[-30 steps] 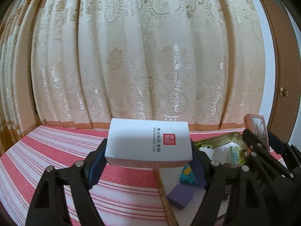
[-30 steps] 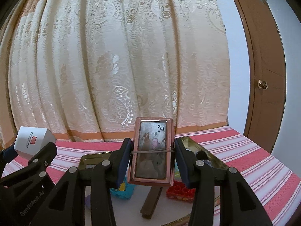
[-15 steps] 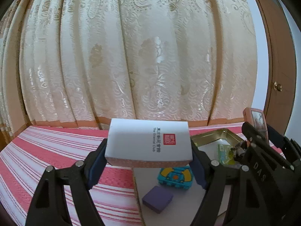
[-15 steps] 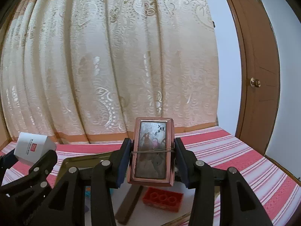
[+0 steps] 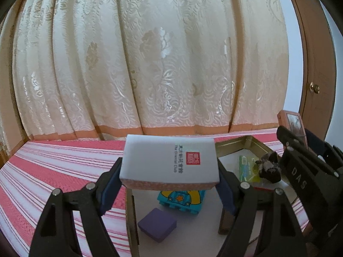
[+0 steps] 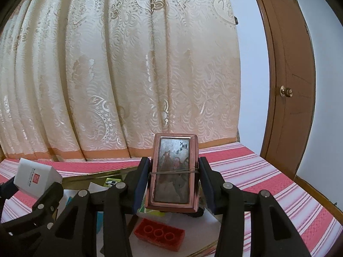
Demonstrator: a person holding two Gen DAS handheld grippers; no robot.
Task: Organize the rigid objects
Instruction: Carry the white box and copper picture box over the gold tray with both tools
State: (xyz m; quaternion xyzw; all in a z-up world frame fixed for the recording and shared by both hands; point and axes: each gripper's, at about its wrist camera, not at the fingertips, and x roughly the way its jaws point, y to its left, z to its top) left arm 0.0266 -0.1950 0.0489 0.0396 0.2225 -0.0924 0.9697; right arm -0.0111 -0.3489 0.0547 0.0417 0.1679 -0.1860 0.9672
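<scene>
My left gripper is shut on a white box with a red seal, held level above a gold tin tray with a white floor. The same white box shows at the left edge of the right wrist view. My right gripper is shut on a pink box with a silvery picture face, bound by a rubber band, upright over the tray. That pink box also peeks in at the right of the left wrist view.
In the tray lie a purple block, a turquoise toy brick, a dark lumpy piece, a green packet and a red brick. A pink striped cloth covers the surface. Cream curtains hang behind, a wooden door at right.
Both grippers have moved forward over the tray with their boxes still held. More of the tray's floor and its contents now shows below them.
</scene>
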